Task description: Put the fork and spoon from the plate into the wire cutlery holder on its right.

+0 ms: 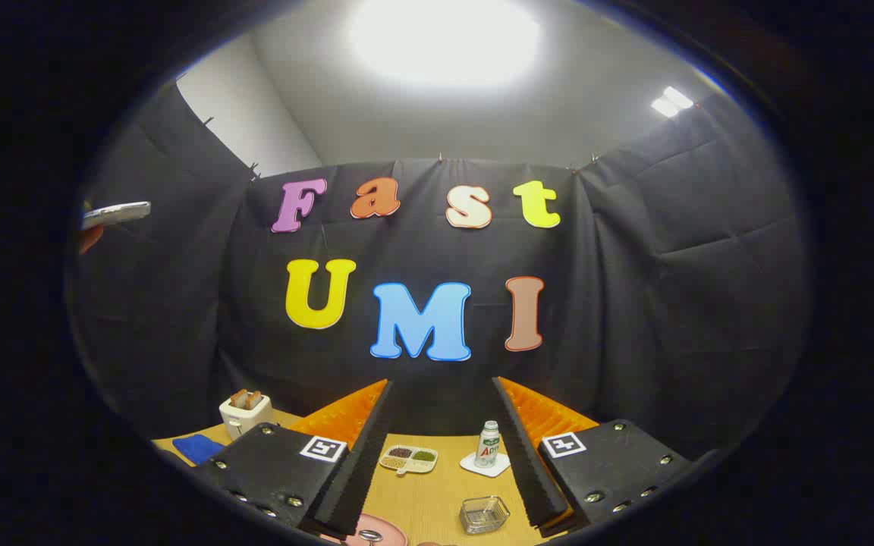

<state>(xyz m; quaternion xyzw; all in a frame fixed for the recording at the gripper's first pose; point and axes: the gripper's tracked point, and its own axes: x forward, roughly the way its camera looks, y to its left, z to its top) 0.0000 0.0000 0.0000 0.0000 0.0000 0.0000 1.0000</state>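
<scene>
the plate (376, 531), a pink one, lay on the wooden desk (437, 500) at the near edge, just beside the left finger's tip, and only its far part could be seen. a rounded metal piece (368, 537) rested on it; whether this was the spoon or the fork could not be told. the wire cutlery holder (484, 514) stood on the desk to the plate's right, apart from it, close by the right finger's tip and between the two fingers.

the tongs (444, 523) were held above the desk with their fingers spread wide apart, gripping nothing.

beyond the holder, farther along the desk between the fingers, a small bottle (488, 444) with a pale cap stood upright on a white coaster (485, 464). to its left lay a white divided dish (408, 459) with dark and green fillings in its compartments. past the left finger stood a white toaster (245, 414) with two slices of bread sticking up, and a blue cloth (201, 448) lay just beside it on the desk. high up to the left, a hand (92, 236) held a flat pale object (115, 214).
</scene>
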